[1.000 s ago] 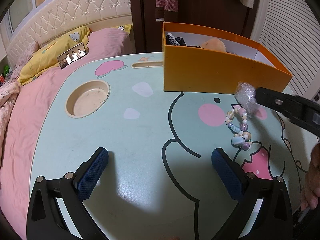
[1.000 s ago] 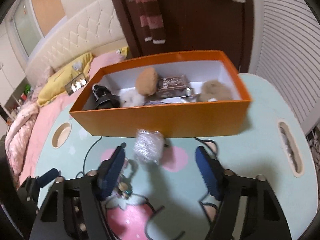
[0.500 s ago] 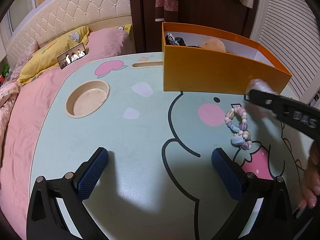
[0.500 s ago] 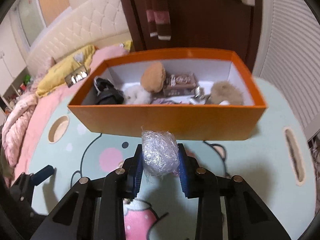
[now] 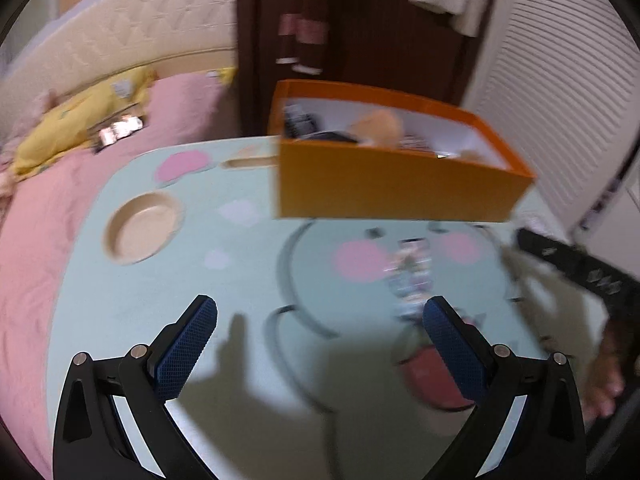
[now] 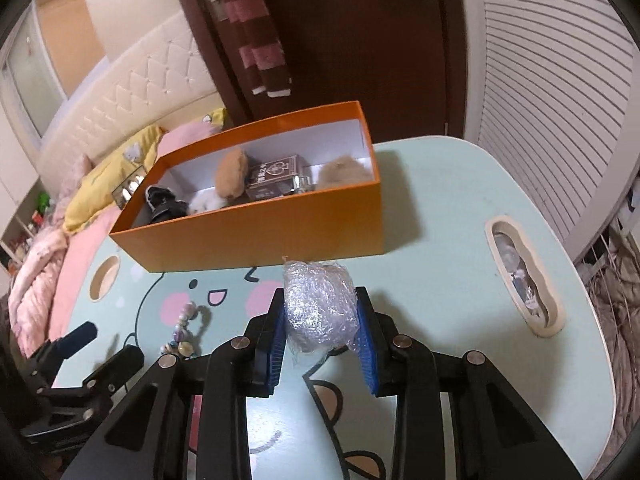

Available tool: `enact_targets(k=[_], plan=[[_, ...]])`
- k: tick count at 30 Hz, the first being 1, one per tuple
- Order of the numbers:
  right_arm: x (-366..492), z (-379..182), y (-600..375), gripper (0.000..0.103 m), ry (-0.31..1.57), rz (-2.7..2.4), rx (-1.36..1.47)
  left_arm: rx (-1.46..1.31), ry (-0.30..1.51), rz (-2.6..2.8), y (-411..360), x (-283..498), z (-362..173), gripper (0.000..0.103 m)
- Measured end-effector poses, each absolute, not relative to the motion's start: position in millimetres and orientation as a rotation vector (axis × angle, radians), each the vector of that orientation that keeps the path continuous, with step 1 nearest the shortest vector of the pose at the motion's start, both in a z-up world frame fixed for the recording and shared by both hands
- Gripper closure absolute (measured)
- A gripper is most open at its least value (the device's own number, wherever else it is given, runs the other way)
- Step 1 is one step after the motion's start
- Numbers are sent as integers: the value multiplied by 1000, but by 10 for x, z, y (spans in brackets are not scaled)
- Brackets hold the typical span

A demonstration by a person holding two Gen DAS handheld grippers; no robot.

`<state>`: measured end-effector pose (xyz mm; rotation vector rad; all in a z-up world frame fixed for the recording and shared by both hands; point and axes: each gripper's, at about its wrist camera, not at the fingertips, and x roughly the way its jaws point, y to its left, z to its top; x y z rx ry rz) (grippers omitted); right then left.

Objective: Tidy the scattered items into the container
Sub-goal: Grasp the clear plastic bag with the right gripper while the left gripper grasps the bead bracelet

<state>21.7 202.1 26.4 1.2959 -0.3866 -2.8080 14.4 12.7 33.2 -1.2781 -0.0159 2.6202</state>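
My right gripper (image 6: pixel 322 320) is shut on a crumpled clear plastic ball (image 6: pixel 320 308) and holds it above the table, in front of the orange box (image 6: pixel 280 236). The box holds plush toys, a card pack and a black item. A bead bracelet (image 6: pixel 182 330) lies on the mint cartoon table at the left; it shows blurred in the left wrist view (image 5: pixel 412 276). My left gripper (image 5: pixel 320 344) is open and empty above the table, its right finger near the bracelet. The orange box (image 5: pixel 392 184) stands beyond it.
The table has a round cup recess (image 5: pixel 142 228) at the left and a slot (image 6: pixel 524 276) at the right. A pink bed with a yellow pillow (image 5: pixel 76 128) lies behind, with a dark wardrobe (image 6: pixel 360 60) and a slatted door at the right.
My right gripper closed on the plastic ball and lifted it, swinging right. My left gripper has moved; its view is now blurred and the bracelet sits closer to its right finger.
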Motion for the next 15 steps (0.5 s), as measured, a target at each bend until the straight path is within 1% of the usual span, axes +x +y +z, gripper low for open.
enact_targets(k=[5, 7, 8, 9, 12, 13, 14, 15], plan=[[233, 278, 2064, 73, -393, -2816, 1275, -1248, 119, 2580, 487, 51, 364, 1], [228, 275, 2069, 73, -392, -2815, 1274, -1268, 133, 2543, 578, 7, 310, 10], [231, 275, 2066, 73, -395, -2816, 1274, -1283, 136, 2525, 615, -17, 277, 20], [231, 275, 2070, 73, -398, -2816, 1274, -1307, 138, 2507, 645, -49, 230, 28], [236, 273, 2091, 73, -415, -2813, 1275, -1305, 170, 2528, 687, -73, 148, 39], [237, 271, 2098, 73, -419, -2814, 1275, -1293, 187, 2540, 696, -71, 140, 44], [238, 271, 2102, 73, -421, -2815, 1275, -1279, 198, 2548, 693, -67, 144, 67], [237, 271, 2104, 73, -423, -2814, 1276, -1268, 184, 2543, 679, -64, 152, 93]])
